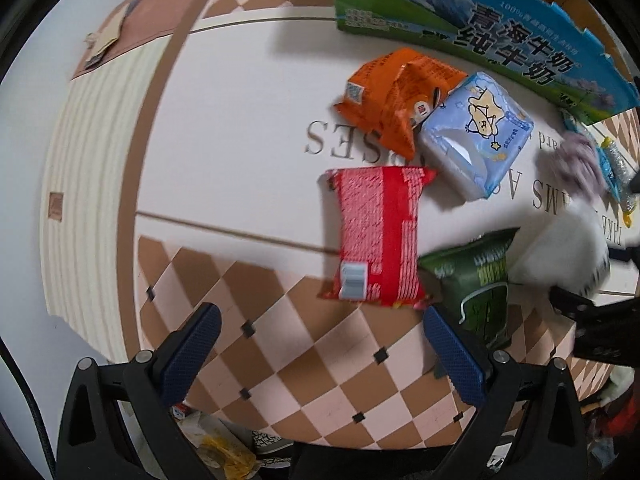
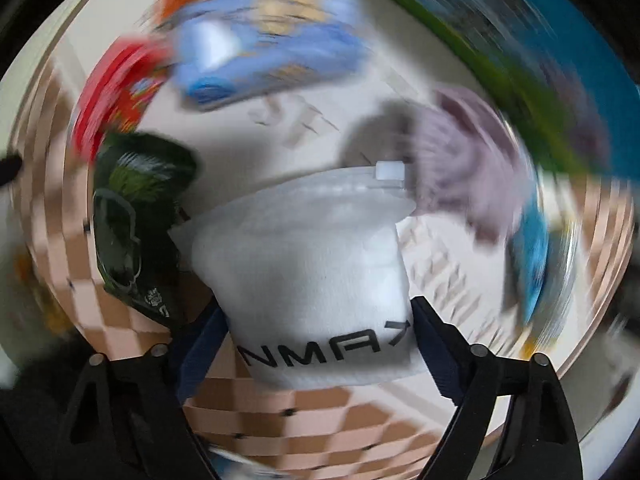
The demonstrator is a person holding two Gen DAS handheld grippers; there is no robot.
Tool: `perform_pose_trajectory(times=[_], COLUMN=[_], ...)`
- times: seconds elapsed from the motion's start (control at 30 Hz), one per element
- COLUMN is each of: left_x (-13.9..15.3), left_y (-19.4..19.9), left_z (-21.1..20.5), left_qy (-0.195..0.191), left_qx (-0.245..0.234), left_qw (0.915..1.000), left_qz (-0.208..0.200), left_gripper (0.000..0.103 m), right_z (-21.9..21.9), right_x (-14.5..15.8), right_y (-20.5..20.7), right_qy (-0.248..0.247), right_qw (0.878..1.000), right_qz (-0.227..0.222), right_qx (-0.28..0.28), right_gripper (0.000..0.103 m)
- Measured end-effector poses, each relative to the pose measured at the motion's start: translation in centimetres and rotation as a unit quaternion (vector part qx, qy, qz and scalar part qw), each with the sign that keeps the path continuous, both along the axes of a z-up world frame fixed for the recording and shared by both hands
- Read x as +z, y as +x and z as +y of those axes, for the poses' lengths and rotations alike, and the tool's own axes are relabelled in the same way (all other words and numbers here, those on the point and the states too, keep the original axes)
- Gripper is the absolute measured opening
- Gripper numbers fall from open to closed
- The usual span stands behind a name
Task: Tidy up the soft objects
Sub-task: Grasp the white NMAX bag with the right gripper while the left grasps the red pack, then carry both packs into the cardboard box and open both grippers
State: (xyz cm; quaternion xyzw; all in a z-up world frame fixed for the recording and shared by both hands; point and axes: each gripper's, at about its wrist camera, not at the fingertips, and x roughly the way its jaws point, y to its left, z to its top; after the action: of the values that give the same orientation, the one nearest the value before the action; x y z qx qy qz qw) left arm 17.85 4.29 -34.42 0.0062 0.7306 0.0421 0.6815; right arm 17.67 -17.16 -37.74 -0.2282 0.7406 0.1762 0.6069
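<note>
Hovering over the round table with its pink-and-brown checked cloth (image 1: pixel 304 360), the left gripper (image 1: pixel 320 356) points down with its blue-padded fingers (image 1: pixel 192 352) spread wide and nothing between them, which reads as a hand readied for a pick rather than one at work. Just beyond its fingertips lies the flat red crinkly snack packet (image 1: pixel 376 236), back side up, probably the nearest candidate for that hand. Behind it sit the orange foil snack bag (image 1: pixel 392 100) and, touching it on the right, the pale blue soft tissue pack with a star cartoon (image 1: pixel 476 136); both lie close in front of the blue-and-green printed milk carton box (image 1: pixel 480 28), likely the place where the soft goods are being gathered. Beside the red packet leans the dark green snack bag (image 1: pixel 476 280). Further right, the white soft zip pouch with black lettering (image 2: pixel 320 276) sits between the fingers of the right gripper (image 2: pixel 316 356), whose pads appear to flank its lower end; blur leaves it uncertain whether they press it, though the pouch seems carried low over the table. A fuzzy mauve cloth bundle (image 2: pixel 464 168) lies just past it.
</note>
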Motion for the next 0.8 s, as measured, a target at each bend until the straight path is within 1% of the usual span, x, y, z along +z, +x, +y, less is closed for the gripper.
perform_pose_trajectory(times=[0.03, 0.07, 0.1, 0.13, 0.2, 0.23, 0.3, 0.33, 0.37, 0.4, 0.43, 0.47, 0.5, 0.53, 0.57, 0.6, 0.63, 0.67, 0.73, 0.8], left_x=[-0.5, -1.0, -1.5, -2.1, -3.4, -4.0, -5.3, -5.8, -6.2, -6.7, -6.9, -7.1, -7.1, -7.0, -7.0, -6.9, -7.1, -7.4, -7.6, -7.7], left_y=[0.5, 0.9, 1.3, 1.7, 2.4, 2.7, 3.2, 3.4, 3.6, 3.7, 3.7, 3.6, 3.5, 3.4, 3.1, 2.9, 2.7, 2.5, 2.3, 2.0], left_z=[-0.2, -0.4, -0.5, -0.6, -0.5, -0.6, -0.4, -0.2, 0.1, 0.4, 0.8, 1.1, 1.4, 1.7, 1.9, 1.9, 2.0, 2.2, 2.1, 1.9], left_qy=[-0.001, -0.001, -0.002, -0.005, -0.007, -0.01, -0.02, -0.024, -0.032, -0.046, -0.059, -0.067, -0.066, -0.061, -0.053, -0.046, -0.045, -0.044, -0.04, -0.037], left_qx=[-0.004, -0.007, -0.008, -0.009, -0.009, -0.008, -0.002, 0.004, 0.011, 0.018, 0.026, 0.034, 0.036, 0.035, 0.032, 0.029, 0.024, 0.02, 0.013, 0.01], left_qw=[1.0, 0.9999, 0.9998, 0.9997, 0.9995, 0.9992, 0.9986, 0.9983, 0.9978, 0.9966, 0.9954, 0.9944, 0.9945, 0.9951, 0.996, 0.9968, 0.9972, 0.9974, 0.9977, 0.9982], left_qz=[0.005, 0.01, 0.015, 0.021, 0.031, 0.036, 0.049, 0.053, 0.058, 0.066, 0.071, 0.074, 0.073, 0.069, 0.064, 0.058, 0.054, 0.053, 0.052, 0.047], left_gripper=[0.103, 0.103, 0.103, 0.103, 0.103, 0.103, 0.101, 0.093, 0.079, 0.073, 0.063, 0.055, 0.054, 0.054, 0.056, 0.056, 0.056, 0.056, 0.056, 0.053], right_z=[-1.9, -3.3, -5.8, -7.3, -9.3, -10.0, -10.8, -11.1, -11.4, -11.5, -11.6, -12.0, -12.0, -12.2, -12.2, -11.4, -9.2, -8.9, -7.6, -6.8], right_x=[-0.5, -1.0, -2.0, -2.6, -3.3, -3.6, -3.7, -3.8, -3.8, -3.8, -3.9, -3.7, -3.7, -2.9, -3.5, -4.6, -5.5, -6.2, -6.5, -7.2], right_y=[0.1, 0.1, -0.2, -0.5, -1.2, -1.6, -2.2, -2.5, -2.6, -2.7, -2.8, -2.9, -2.8, -2.5, -2.6, -2.6, -2.6, -2.7, -3.3, -3.4], right_qy=[0.01, 0.017, 0.037, 0.054, 0.08, 0.088, 0.099, 0.103, 0.106, 0.105, 0.1, 0.095, 0.092, 0.086, 0.08, 0.077, 0.073, 0.063, 0.051, 0.034], right_qw=[0.997, 0.993, 0.977, 0.965, 0.946, 0.941, 0.937, 0.935, 0.935, 0.936, 0.938, 0.939, 0.94, 0.941, 0.942, 0.943, 0.944, 0.946, 0.949, 0.951], right_qz=[0.017, 0.032, 0.063, 0.077, 0.082, 0.082, 0.076, 0.072, 0.069, 0.067, 0.064, 0.062, 0.06, 0.06, 0.061, 0.061, 0.06, 0.056, 0.053, 0.05], right_qx=[-0.069, -0.114, -0.198, -0.246, -0.302, -0.315, -0.326, -0.331, -0.332, -0.33, -0.326, -0.323, -0.322, -0.322, -0.321, -0.319, -0.317, -0.314, -0.307, -0.304], right_gripper=[0.089, 0.089, 0.089, 0.089, 0.089, 0.089, 0.091, 0.093, 0.093, 0.093, 0.093, 0.093, 0.093, 0.093, 0.093, 0.093, 0.093, 0.093, 0.093, 0.092])
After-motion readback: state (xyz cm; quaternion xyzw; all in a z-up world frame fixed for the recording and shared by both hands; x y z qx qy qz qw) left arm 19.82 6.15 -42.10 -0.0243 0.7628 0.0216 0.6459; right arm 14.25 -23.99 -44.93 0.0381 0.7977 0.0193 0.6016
